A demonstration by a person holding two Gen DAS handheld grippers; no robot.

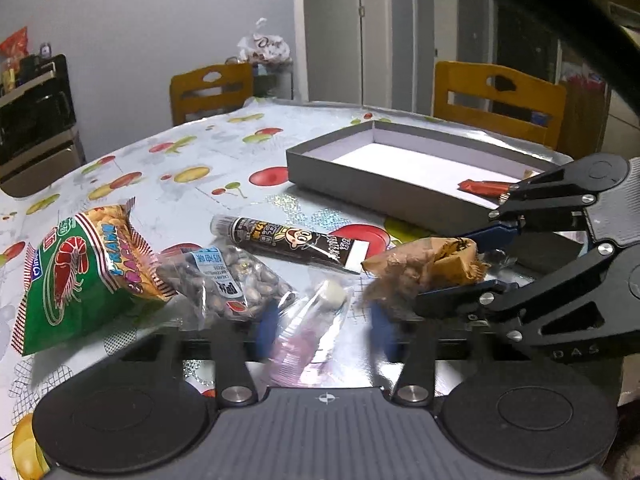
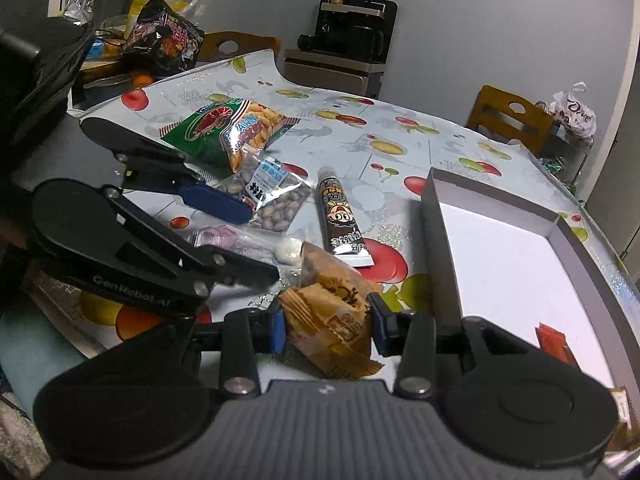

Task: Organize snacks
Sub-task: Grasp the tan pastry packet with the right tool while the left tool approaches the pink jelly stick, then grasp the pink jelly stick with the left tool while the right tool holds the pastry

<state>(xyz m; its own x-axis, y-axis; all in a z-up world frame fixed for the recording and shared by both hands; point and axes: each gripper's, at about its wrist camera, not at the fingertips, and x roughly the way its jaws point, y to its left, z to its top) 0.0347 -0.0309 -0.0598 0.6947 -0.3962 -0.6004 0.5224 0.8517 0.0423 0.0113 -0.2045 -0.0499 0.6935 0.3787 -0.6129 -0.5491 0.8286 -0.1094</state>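
Note:
Snacks lie on the fruit-print tablecloth: a green prawn cracker bag (image 1: 80,272) (image 2: 228,128), a clear bag of seeds (image 1: 228,280) (image 2: 272,196), a brown tube (image 1: 292,244) (image 2: 342,216) and a pink-and-white packet (image 1: 312,320) (image 2: 244,242). My left gripper (image 1: 324,328) (image 2: 256,240) is open around the pink-and-white packet. My right gripper (image 2: 326,326) (image 1: 444,276) is shut on a tan-and-orange wrapped snack (image 2: 332,320) (image 1: 424,268), just above the table beside the grey box (image 1: 400,184) (image 2: 500,240). A red packet (image 1: 484,187) (image 2: 554,342) lies in the box.
Wooden chairs (image 1: 212,88) (image 1: 496,96) stand behind the table. A black noodle packet (image 2: 164,36) and clutter sit at the far table corner. A dark appliance on a cabinet (image 2: 348,40) stands by the wall. A plastic bag (image 2: 572,112) rests on another chair.

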